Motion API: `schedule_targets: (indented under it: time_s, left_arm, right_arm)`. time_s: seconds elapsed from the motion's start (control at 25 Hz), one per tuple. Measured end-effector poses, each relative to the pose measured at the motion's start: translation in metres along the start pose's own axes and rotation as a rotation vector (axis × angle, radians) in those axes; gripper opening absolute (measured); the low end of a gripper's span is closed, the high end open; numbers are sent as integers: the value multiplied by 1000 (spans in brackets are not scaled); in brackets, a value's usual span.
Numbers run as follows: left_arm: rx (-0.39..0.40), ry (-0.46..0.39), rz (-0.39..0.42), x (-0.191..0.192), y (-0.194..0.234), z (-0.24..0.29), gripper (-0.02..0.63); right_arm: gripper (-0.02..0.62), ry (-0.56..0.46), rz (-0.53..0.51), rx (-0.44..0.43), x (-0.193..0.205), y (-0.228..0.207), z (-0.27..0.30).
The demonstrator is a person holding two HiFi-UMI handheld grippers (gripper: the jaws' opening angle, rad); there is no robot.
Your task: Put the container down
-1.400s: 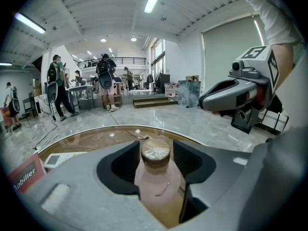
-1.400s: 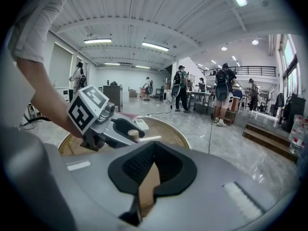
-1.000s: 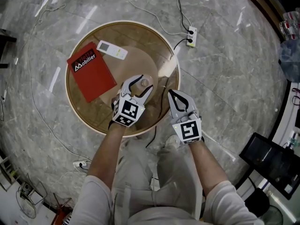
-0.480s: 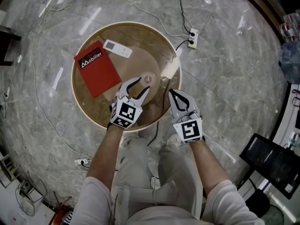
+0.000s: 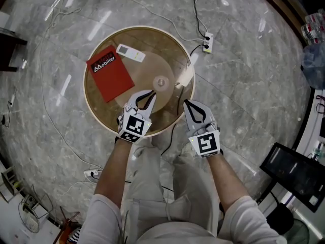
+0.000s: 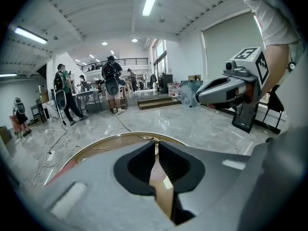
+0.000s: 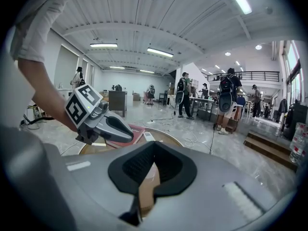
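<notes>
Container: since a second ago the small round container (image 5: 160, 81) has come out from between my left jaws; it now sits by itself near the middle of the round table (image 5: 87, 93).
Left gripper: the left gripper (image 5: 151, 93) has drawn back toward me and is just short of the container, not touching it. Its jaws are closing, down to a narrow slit, with nothing between them; only tabletop shows through the gap.
Right gripper: the right gripper (image 5: 187, 103) hangs at the near right edge of the table, jaws together and empty.
Meaning for the task: I judge the set-down done, since the container rests on the table with no grip on it. All that remains for me is to keep both tools clear of it.
Risk: the left tips are near the container, so a forward drift could nudge it.
Surroundings: a red booklet (image 5: 109, 72) and a white remote control (image 5: 130, 53) lie at the far left of the table, well apart from the container.
</notes>
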State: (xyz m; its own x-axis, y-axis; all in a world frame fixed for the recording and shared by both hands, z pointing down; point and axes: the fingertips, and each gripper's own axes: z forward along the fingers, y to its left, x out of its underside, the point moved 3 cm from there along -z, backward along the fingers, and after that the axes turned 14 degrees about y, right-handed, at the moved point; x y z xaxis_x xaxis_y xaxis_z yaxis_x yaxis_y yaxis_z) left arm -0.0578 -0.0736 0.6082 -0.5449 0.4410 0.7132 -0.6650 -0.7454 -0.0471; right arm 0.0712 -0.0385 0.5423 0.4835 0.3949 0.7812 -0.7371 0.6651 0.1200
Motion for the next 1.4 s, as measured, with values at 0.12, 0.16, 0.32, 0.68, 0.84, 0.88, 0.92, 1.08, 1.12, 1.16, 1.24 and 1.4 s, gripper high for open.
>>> schedule_targets:
  time_s: [0.12,0.16,0.32,0.68,0.84,0.88,0.92,1.08,1.12,1.16,1.24,1.4]
  left_arm:
    - [-9,-4,-2,-6,0,-17,6]
    - [-10,-5,-2,-8,0,-23,6]
    - [-15,-6,1,-14,-1,-41,6]
    - [-18,10,0,-15,-9,-70,6]
    - [-28,6,-7,-19,-7,-81,6]
    - [-31,5,-8,-20,-6,-83,6]
    - [-33,5,-8,-21,-6,-85,6]
    - [-35,5,-6,-25,-6,-88,6]
    - [-35,5,-5,-26,-7,-88,6]
    - [-35,6,-3,-26,-6,-88,6]
    - [-35,7,-2,-28,-6,-89,6]
    - [-35,10,0,-28,-7,-89,6]
  right_arm:
    - [6,0,-7,-6,-7,3,-13]
    - [5,-1,-7,-8,-10,4,-17]
    - [5,-2,-5,-12,-20,8,-30]
    - [5,6,10,-18,-30,14,-52]
    - [5,10,3,-19,-34,15,-60]
    - [5,10,3,-19,-35,15,-61]
    - [5,10,3,-19,-36,15,-62]
    - [5,10,-5,-20,-39,16,-66]
    - [5,9,-6,-21,-40,16,-66]
    - [5,8,-7,-20,-41,15,-66]
    - [5,7,-5,-20,-43,15,-66]
    - [5,5,-10,-17,-43,14,-68]
